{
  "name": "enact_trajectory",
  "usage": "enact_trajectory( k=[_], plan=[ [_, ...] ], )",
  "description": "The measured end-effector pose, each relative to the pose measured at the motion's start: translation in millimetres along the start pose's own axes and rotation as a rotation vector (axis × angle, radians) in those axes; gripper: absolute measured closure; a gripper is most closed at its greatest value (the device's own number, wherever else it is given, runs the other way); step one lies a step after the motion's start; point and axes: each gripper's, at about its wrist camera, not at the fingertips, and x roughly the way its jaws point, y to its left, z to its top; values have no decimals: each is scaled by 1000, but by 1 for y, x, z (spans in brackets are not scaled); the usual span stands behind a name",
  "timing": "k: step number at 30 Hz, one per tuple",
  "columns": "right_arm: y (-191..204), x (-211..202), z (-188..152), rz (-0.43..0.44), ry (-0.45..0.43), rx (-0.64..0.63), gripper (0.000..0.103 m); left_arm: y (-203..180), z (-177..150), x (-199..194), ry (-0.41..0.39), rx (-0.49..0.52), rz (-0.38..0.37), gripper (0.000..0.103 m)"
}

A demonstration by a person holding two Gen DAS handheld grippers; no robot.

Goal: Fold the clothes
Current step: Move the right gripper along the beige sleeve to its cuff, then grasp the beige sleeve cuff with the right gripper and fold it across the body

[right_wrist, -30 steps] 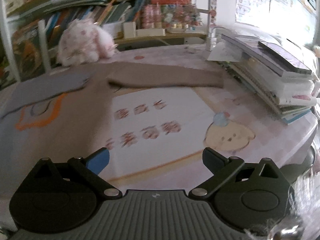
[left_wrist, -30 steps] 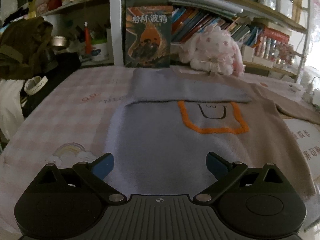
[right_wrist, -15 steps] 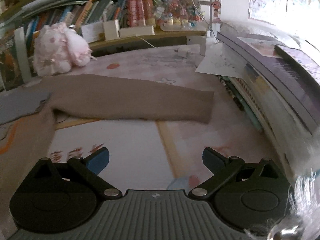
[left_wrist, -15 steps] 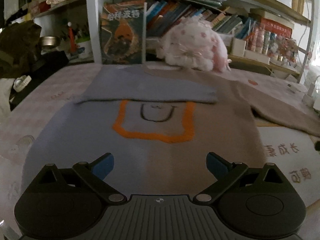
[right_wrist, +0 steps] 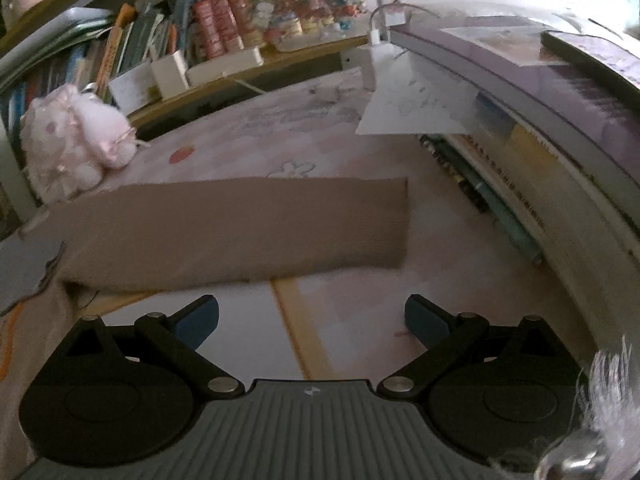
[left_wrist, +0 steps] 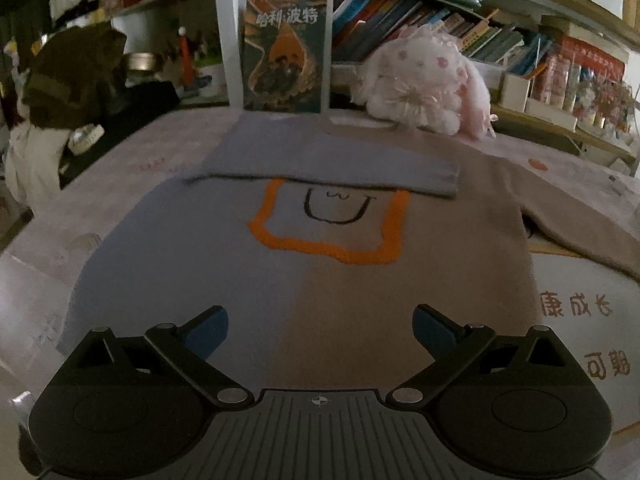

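Both jaws gape empty; sweater (left_wrist: 320, 280) collar away, sleeve (right_wrist: 240, 228) stretched sideways rightward.

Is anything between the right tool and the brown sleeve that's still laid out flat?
Nothing visible. The right tool is open, and only bare table mat lies between it and the brown sleeve. The book stack sits off to the right.

The upright book (left_wrist: 286, 50) reads 哈利·波特 across its cover. On the table mat (left_wrist: 576, 344), orange characters show 康成长 above 可期. Spines on the shelf blur out.
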Motion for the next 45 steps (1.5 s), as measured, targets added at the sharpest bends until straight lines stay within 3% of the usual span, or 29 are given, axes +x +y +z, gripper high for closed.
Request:
enact_trajectory(
  k=[5, 7, 10, 19, 26, 29, 31, 34, 36, 39, 42, 45],
  plan=[
    [-4, 8, 7, -33, -55, 30, 15, -7, -2, -3, 15, 61, 6, 3],
    [-7, 11, 10, -51, -78, 58, 32, -9, -3, -6, 15, 80, 5, 3],
    [-14, 15, 15, -47, -102, 115, 45, -12, -3, -7, 17, 95, 3, 3],
    [-30, 27, 29, 123, -110, 246, 50, -17, -1, -3, 34, 109, -3, 3],
    [-14, 34, 27, 333, -13, 259, 50, -29, 1, -1, 32, 152, -23, 3],
    [-6, 33, 24, 375, 7, 240, 50, -31, 1, -1, 29, 158, -22, 3],
    [-4, 32, 23, 352, -4, 230, 55, -30, 1, -2, 30, 154, -17, 3],
    [-14, 28, 27, 214, -68, 260, 63, -26, 1, -3, 28, 144, -8, 3],
    [-26, 27, 31, 170, -86, 293, 64, -23, 1, -2, 31, 129, -2, 3],
    [-32, 28, 35, 143, -79, 300, 70, -18, 2, 2, 43, 99, 5, 3],
    [-30, 28, 37, 123, -59, 281, 95, -15, 3, 5, 49, 81, 3, 3],
    [-24, 24, 42, 140, -59, 254, 98, -14, 3, 6, 46, 89, -5, 3]
  ],
)
